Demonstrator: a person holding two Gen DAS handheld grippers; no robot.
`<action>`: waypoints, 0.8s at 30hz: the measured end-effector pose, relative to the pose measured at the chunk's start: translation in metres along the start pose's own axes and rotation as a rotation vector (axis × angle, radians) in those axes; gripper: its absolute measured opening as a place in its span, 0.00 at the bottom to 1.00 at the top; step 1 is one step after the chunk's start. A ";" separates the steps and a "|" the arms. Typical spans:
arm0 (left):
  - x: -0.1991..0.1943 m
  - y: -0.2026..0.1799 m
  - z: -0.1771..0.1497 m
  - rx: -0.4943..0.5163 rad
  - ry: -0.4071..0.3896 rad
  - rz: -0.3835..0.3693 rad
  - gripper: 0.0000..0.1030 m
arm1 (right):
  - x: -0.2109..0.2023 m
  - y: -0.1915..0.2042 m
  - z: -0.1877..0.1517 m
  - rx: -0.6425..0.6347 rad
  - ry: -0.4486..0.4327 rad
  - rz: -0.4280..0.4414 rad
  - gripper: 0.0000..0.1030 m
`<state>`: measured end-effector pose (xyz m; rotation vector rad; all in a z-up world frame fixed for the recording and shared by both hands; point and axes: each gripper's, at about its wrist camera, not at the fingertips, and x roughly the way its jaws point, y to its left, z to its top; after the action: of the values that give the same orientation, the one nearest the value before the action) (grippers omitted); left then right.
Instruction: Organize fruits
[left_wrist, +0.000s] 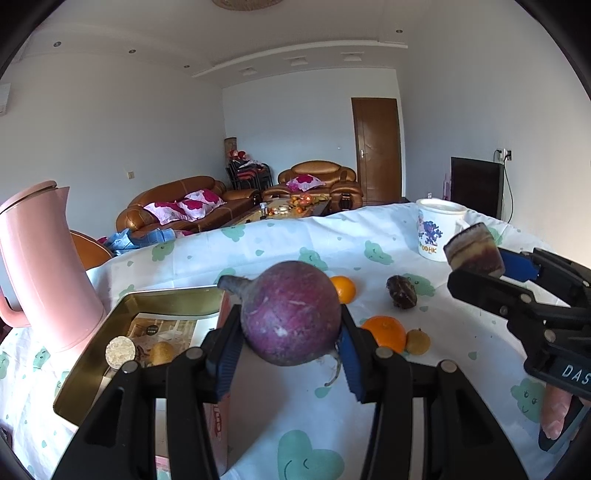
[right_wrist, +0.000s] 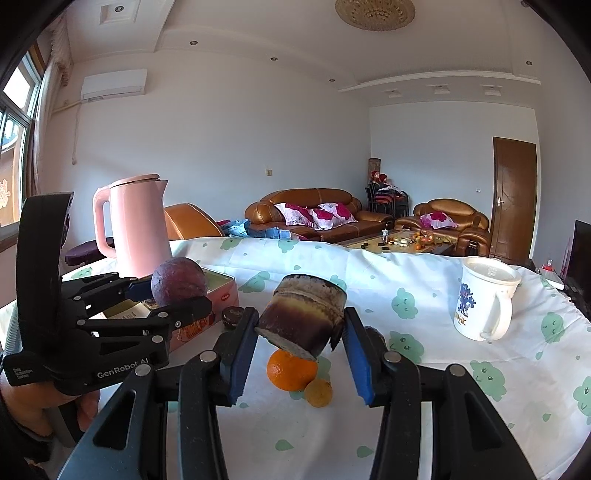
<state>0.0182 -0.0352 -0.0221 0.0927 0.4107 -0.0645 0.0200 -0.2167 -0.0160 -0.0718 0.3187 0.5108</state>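
My left gripper (left_wrist: 290, 332) is shut on a round purple radish (left_wrist: 290, 312) and holds it above the table, just right of an open gold tin box (left_wrist: 110, 325). It also shows in the right wrist view (right_wrist: 181, 291). My right gripper (right_wrist: 301, 332) is shut on a brown banded sugarcane chunk (right_wrist: 303, 317), held above a large orange (right_wrist: 291, 371) and a small yellow fruit (right_wrist: 318, 393). On the cloth lie two oranges (left_wrist: 384, 332) (left_wrist: 343, 288), a small yellow fruit (left_wrist: 418, 341) and a dark brown chunk (left_wrist: 402, 291).
A pink kettle (left_wrist: 40, 266) stands left of the tin box. The box holds a round biscuit-like piece (left_wrist: 120, 352) and a small yellow fruit (left_wrist: 161, 352). A white lidded mug (right_wrist: 484, 299) stands at the far right. The table has a white cloth with green prints.
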 end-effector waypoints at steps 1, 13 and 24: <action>-0.001 0.001 0.000 -0.005 -0.008 0.001 0.48 | -0.001 0.000 0.000 -0.002 -0.003 -0.001 0.47; -0.010 0.005 0.000 -0.021 -0.048 -0.009 0.48 | -0.004 0.003 0.000 -0.011 -0.018 -0.008 0.46; -0.011 0.006 -0.001 -0.015 -0.035 -0.011 0.48 | -0.004 0.005 0.000 -0.019 -0.011 -0.006 0.46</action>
<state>0.0080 -0.0285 -0.0176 0.0744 0.3763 -0.0740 0.0148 -0.2142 -0.0146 -0.0882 0.3026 0.5081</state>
